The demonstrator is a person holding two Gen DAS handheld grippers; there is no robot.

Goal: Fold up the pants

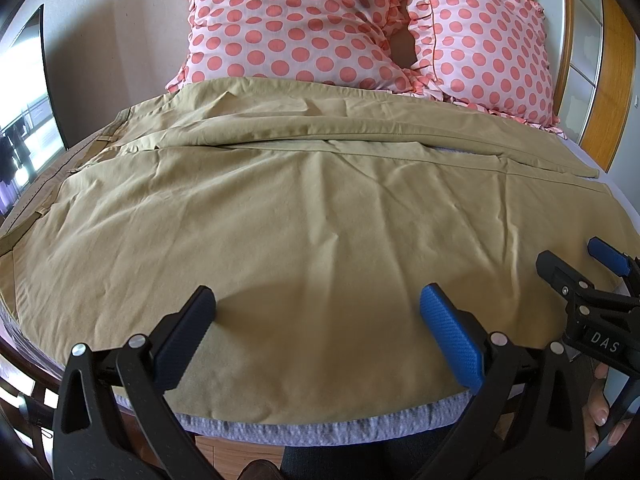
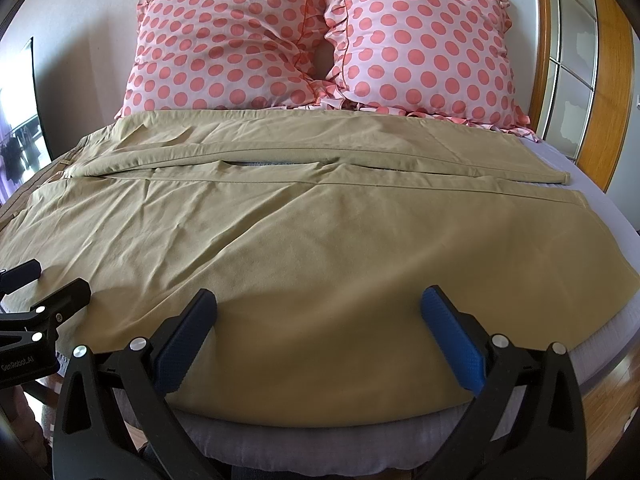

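Khaki pants [image 1: 280, 208] lie spread flat across the bed, waistband at the left, leg hems at the right; they also fill the right wrist view [image 2: 320, 240]. The two legs lie side by side with a narrow gap between them. My left gripper [image 1: 318, 300] is open and empty over the near leg's front edge. My right gripper [image 2: 319, 302] is open and empty over the same near leg, further right. The right gripper also shows at the right of the left wrist view [image 1: 576, 258], and the left gripper at the left of the right wrist view [image 2: 48, 280].
Two pink polka-dot pillows [image 1: 288, 24] [image 2: 424, 48] lean against the wall behind the pants. The bed has a grey sheet [image 1: 320, 424] at its near edge. A wooden-framed door [image 2: 600, 80] stands at the right. A window [image 1: 24, 128] is at the left.
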